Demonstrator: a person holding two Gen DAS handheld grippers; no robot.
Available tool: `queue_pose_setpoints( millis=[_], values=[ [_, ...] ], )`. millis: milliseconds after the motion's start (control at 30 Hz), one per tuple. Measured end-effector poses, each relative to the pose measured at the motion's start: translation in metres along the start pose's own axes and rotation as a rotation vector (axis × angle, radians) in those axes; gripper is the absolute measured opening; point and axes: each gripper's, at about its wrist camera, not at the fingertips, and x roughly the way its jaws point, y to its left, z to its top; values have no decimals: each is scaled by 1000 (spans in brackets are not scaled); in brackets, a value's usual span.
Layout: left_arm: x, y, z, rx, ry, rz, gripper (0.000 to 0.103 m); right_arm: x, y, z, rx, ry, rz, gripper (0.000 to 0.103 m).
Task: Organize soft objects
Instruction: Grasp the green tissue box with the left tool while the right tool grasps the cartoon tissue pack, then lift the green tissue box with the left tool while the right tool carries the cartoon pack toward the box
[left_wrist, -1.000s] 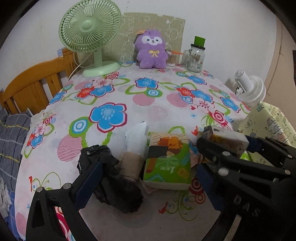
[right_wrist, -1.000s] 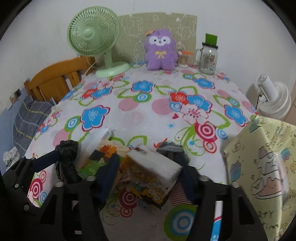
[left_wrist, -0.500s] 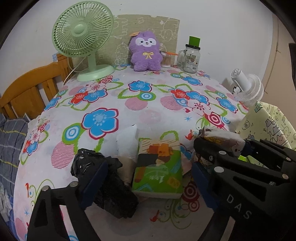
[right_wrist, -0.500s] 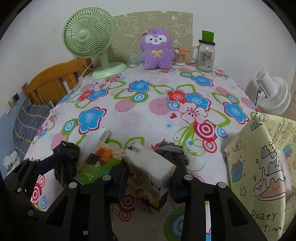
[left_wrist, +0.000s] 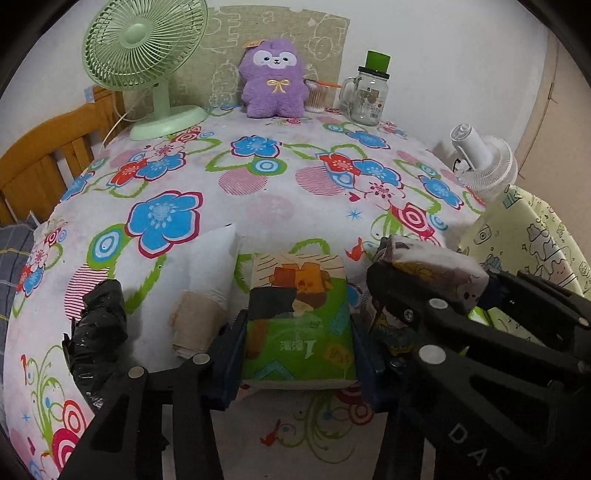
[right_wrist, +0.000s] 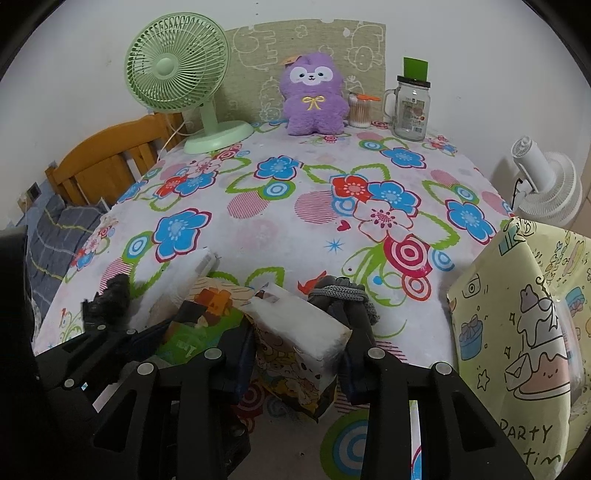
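My left gripper (left_wrist: 295, 347) is shut on a green tissue pack (left_wrist: 299, 325) that rests on the flowered tablecloth (left_wrist: 258, 184). My right gripper (right_wrist: 299, 354) is shut on a white and yellow cartoon tissue pack (right_wrist: 299, 332), tilted and lifted slightly; it also shows in the left wrist view (left_wrist: 428, 269). A white tissue pack (left_wrist: 210, 258), a beige paper pack (left_wrist: 195, 321) and a crumpled black bag (left_wrist: 99, 332) lie left of the green pack. A grey knitted item (right_wrist: 340, 295) lies behind the right gripper.
A green desk fan (right_wrist: 177, 74), a purple plush toy (right_wrist: 314, 96), a cotton-swab jar (right_wrist: 358, 110) and a glass mug jar (right_wrist: 410, 110) stand at the table's back. A yellow party bag (right_wrist: 517, 325) stands at right, a white fan (right_wrist: 546, 184) behind it. A wooden chair (right_wrist: 107, 162) is at left.
My left gripper moved right, away from the black bag, and closed on the green tissue pack. My right gripper stays shut on the cartoon pack and shifted slightly.
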Motion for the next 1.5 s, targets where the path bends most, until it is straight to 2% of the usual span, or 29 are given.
queue_pose_setpoints(
  millis=[333, 1500],
  values=[
    [-14, -7, 0, 7, -33, 1, 51, -10, 0, -2, 3, -18, 4, 40],
    [-101, -42, -14, 41, -193, 59, 51, -109, 0, -14, -12, -170, -7, 40]
  ],
)
